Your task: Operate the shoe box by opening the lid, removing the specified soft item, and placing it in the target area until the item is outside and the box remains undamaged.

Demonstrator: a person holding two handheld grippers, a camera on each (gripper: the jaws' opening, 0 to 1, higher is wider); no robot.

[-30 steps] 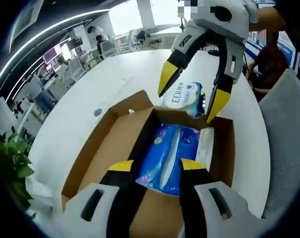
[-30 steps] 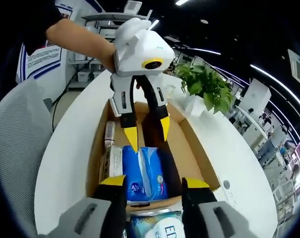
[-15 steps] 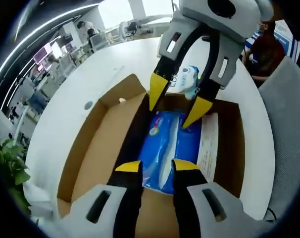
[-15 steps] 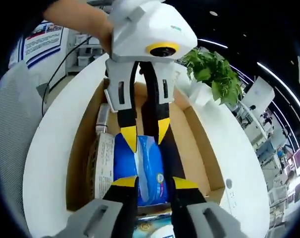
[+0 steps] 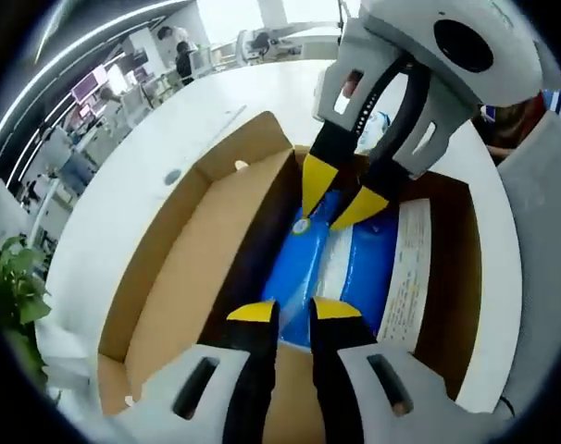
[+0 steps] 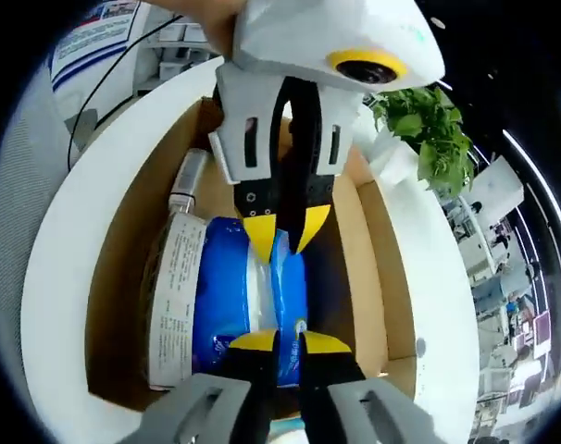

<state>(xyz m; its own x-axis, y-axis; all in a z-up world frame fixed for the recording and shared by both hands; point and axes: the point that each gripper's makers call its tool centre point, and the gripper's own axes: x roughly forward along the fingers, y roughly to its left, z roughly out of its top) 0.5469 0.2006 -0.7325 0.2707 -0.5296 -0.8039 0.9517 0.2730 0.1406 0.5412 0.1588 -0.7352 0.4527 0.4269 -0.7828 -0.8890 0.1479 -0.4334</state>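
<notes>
An open cardboard shoe box (image 5: 183, 268) lies on a white table, and a blue soft tissue pack (image 5: 355, 264) rests inside it along the dark middle strip. My left gripper (image 5: 294, 313) has its yellow-tipped jaws pinched on the pack's near end. My right gripper (image 5: 339, 199) reaches down from the upper right and pinches the far end. In the right gripper view the same blue pack (image 6: 220, 296) lies in the box (image 6: 373, 268). There, my right gripper (image 6: 288, 344) is shut on the pack's raised middle fold, and the left gripper (image 6: 283, 233) grips the opposite end.
A white printed leaflet (image 5: 405, 277) lies beside the pack, and a small tube (image 6: 188, 180) sits in the box corner. A potted plant (image 6: 424, 120) stands past the box. The white table (image 5: 160, 139) spreads around it, with a grey chair (image 5: 544, 240) at its edge.
Both grippers came down into the box and narrowed their jaws from wide open to pinched on the two ends of the blue pack.
</notes>
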